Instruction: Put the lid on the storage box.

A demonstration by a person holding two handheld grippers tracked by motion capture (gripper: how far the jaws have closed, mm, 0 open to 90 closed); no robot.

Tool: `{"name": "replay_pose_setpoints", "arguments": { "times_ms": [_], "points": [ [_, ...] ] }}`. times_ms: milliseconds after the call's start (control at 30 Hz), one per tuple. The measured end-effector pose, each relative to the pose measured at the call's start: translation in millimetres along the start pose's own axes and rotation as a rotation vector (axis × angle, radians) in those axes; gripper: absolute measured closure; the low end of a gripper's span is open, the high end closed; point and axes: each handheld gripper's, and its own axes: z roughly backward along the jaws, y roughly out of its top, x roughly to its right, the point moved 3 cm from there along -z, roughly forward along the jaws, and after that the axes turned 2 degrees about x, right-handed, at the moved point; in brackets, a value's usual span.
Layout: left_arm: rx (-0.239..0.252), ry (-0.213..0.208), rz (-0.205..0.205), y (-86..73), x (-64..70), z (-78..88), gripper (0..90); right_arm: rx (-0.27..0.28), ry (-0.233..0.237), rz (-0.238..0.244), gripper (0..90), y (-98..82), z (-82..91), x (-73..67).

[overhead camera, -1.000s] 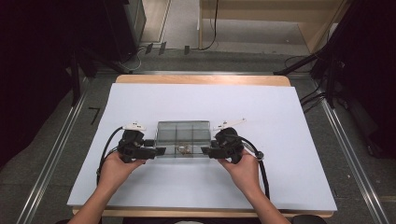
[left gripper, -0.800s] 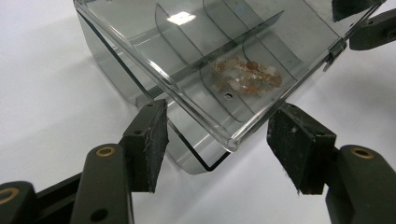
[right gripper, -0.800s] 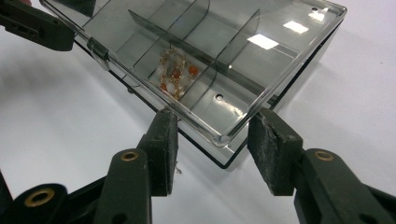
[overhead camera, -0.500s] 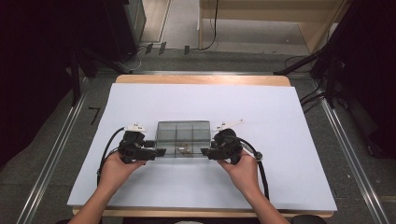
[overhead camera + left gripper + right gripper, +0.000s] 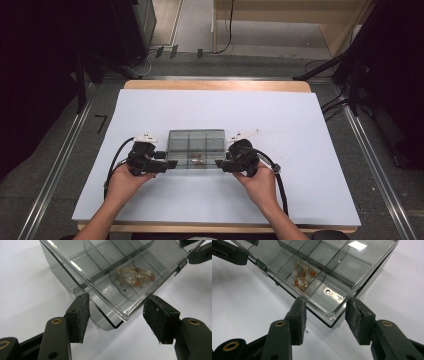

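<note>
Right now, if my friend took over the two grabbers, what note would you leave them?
Left gripper: open, jaws either side of the clear box's near left corner, not pressing.
Right gripper: open, jaws around the near right corner, not pressing.
The box sits mid-table on the white sheet, lid down. A beaded bracelet lies in a near middle compartment.
Done: both grippers lined up on the corners.
Left, probably: grip the box, then lift or open it.

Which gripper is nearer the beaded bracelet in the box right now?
Right, narrowly. The right gripper sits at the box's right front corner, the left gripper at its left front corner; the bracelet lies slightly right of centre.
</note>
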Motion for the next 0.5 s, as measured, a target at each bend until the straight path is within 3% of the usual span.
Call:
{"name": "replay_pose_setpoints", "arguments": {
  "times_ms": [500],
  "points": [
    [0.006, 0.029, -0.006, -3.6, 1.5, -2.6, 38.8, -0.004, -0.016, 0.005, 51.7, -2.5, -2.1, 0.5]
  ]
}}
